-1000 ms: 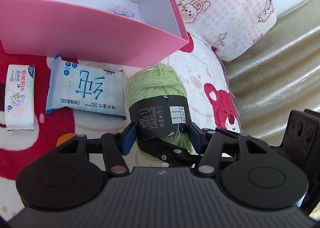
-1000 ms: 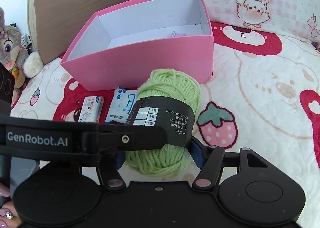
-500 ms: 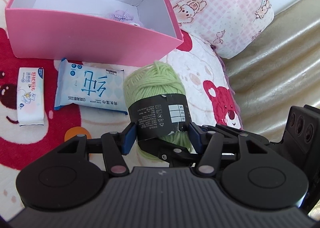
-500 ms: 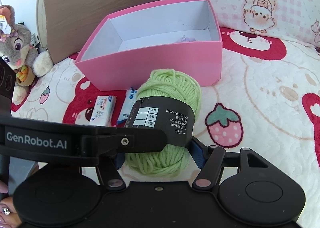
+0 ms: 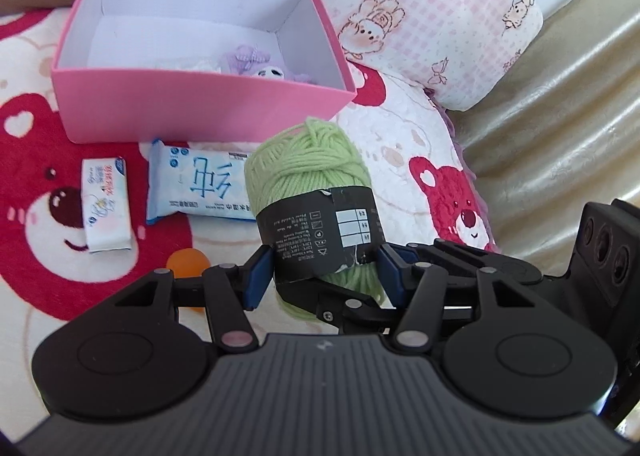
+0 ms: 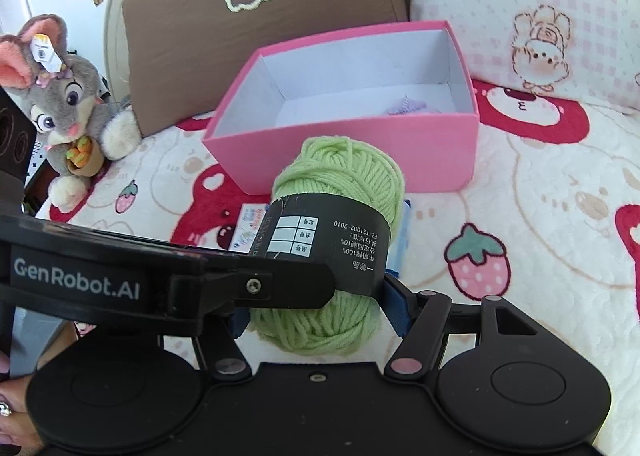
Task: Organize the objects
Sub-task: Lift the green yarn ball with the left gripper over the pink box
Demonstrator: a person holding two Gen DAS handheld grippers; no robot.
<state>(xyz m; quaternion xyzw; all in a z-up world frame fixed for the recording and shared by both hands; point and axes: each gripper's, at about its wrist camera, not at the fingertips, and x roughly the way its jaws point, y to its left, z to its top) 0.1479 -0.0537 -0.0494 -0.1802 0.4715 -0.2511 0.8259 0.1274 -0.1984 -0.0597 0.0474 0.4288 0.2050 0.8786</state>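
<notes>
Bedding first: a cream quilted blanket (image 6: 552, 191) printed with red bears and pink strawberries covers the whole work surface. Pink gingham pillow (image 5: 432, 15) with bunny prints sits at the back; brown cushion (image 6: 256, 7) with a stitched cloud leans beside it. Grey plush rabbit (image 6: 60, 95) sits at the cushion's left in the right wrist view, paper tag on its ear. Glossy beige fabric (image 5: 560, 127) lies past the blanket's edge, below the gingham pillow.

Pink box (image 5: 192, 107), open-topped, white inside, stands on the blanket; a small lilac plush item (image 5: 256, 63) lies in its near corner, detail too soft to name further. In front of the box: wet-wipes pack (image 5: 196, 183), small tissue pack (image 5: 106, 207) beside it, orange ball (image 5: 188, 262) nearer the camera.

Green yarn ball (image 5: 308, 171) with black paper band is gripped from two sides. Left gripper (image 5: 322, 276) clenches the band between its blue pads; right gripper (image 6: 316, 308) clamps the same skein, crossing the left one. Yarn hangs in front of the box's near wall, apparently clear of the blanket.
</notes>
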